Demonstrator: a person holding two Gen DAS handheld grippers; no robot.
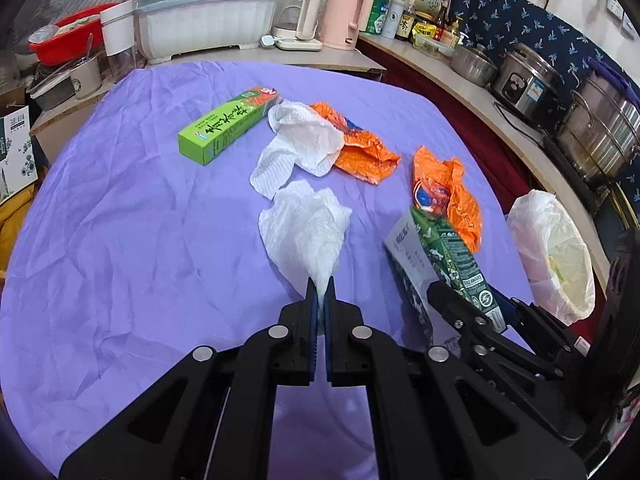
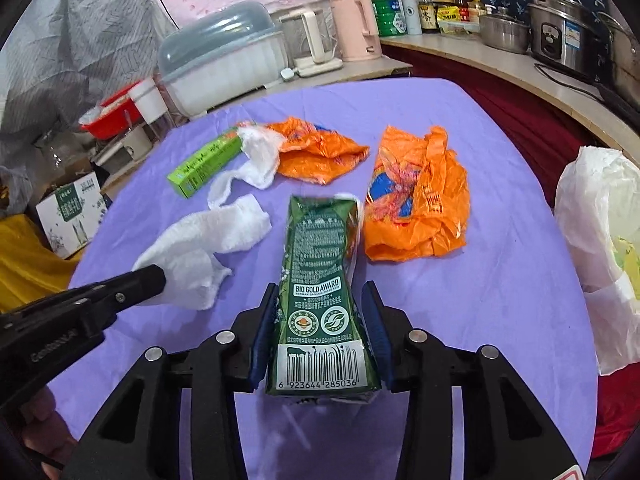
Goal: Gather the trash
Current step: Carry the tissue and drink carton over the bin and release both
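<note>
Right gripper [image 2: 320, 320] around green carton [image 2: 320, 280]

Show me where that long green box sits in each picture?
Left wrist view: the long green box lies upper left of centre on the purple cloth.
Right wrist view: the box lies left of centre, farther back.
Shared landmark: the white paper towel beside its far end.
</note>
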